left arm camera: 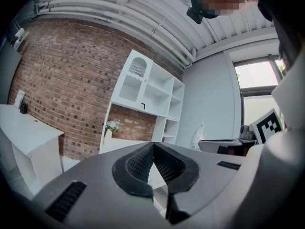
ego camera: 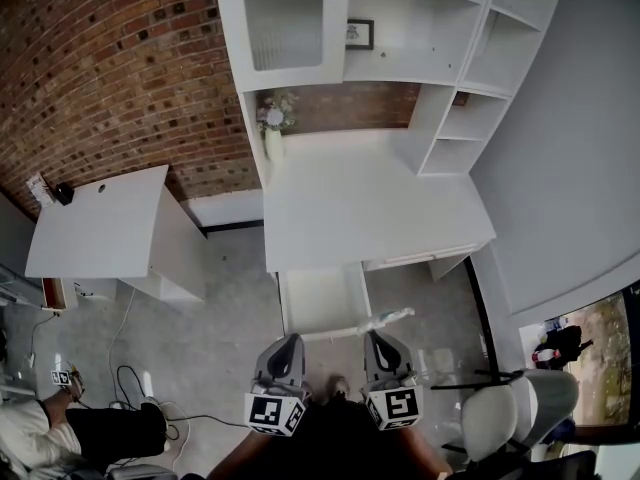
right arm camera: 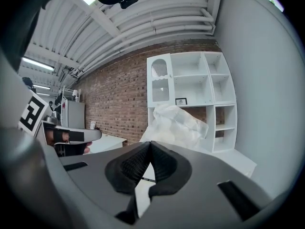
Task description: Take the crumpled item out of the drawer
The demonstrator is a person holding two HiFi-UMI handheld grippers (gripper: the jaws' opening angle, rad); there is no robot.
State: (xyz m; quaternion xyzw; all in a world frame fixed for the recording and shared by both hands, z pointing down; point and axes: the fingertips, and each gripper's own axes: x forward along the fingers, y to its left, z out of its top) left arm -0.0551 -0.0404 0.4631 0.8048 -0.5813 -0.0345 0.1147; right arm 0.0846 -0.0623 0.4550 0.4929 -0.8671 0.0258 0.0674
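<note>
The crumpled item (ego camera: 386, 320) is a pale, wrinkled sheet or bag. It sticks out of my right gripper (ego camera: 376, 336), which is shut on its lower end, just in front of the open white drawer (ego camera: 322, 306). In the right gripper view the crumpled item (right arm camera: 177, 123) rises above the closed jaws of the right gripper (right arm camera: 150, 145). My left gripper (ego camera: 290, 339) hangs beside it, to the left, by the drawer's front. The left gripper (left arm camera: 153, 146) is shut with nothing between its pads. What I see of the drawer's inside looks bare.
The drawer belongs to a white desk (ego camera: 370, 203) with a shelf unit against a brick wall; a vase of flowers (ego camera: 273, 128) stands on it. A second white table (ego camera: 100, 223) is at left. A seated person (ego camera: 90, 433), floor cables (ego camera: 130, 383) and a white chair (ego camera: 510, 413) are near.
</note>
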